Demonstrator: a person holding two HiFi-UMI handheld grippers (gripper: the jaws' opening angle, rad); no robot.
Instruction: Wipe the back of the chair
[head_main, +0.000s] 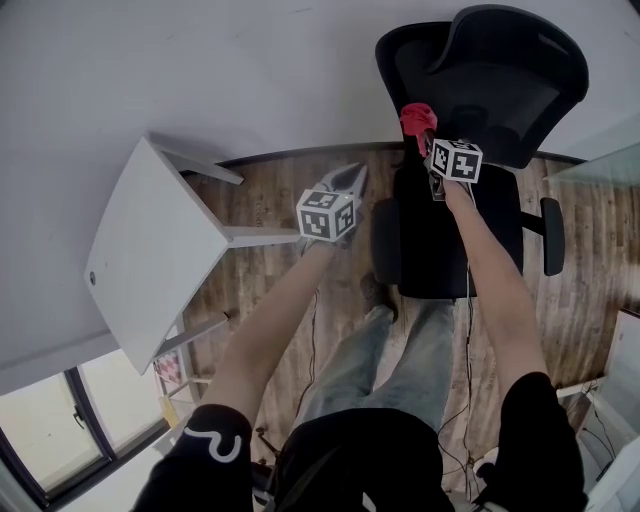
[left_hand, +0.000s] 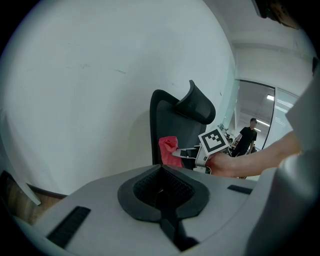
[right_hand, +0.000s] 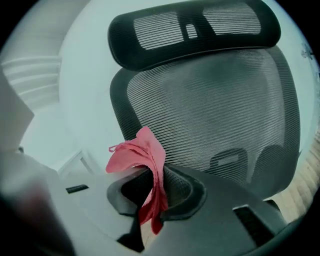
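The black office chair (head_main: 470, 230) stands against the wall, and its mesh back (right_hand: 215, 115) and headrest (right_hand: 195, 27) fill the right gripper view. My right gripper (head_main: 426, 142) is shut on a red cloth (head_main: 418, 118), held just in front of the lower left of the back. The cloth (right_hand: 149, 165) hangs bunched between the jaws; whether it touches the mesh I cannot tell. My left gripper (head_main: 354, 174) is shut and holds nothing, left of the chair. From its view the chair back (left_hand: 167, 117) shows side-on, with the cloth (left_hand: 168, 148) and right gripper (left_hand: 186, 153) beside it.
A white table (head_main: 150, 255) stands to the left on the wooden floor (head_main: 270, 190). The chair's armrests (head_main: 552, 235) stick out on both sides. A white wall (head_main: 200, 60) is right behind the chair. A person (left_hand: 247, 136) stands far off behind glass.
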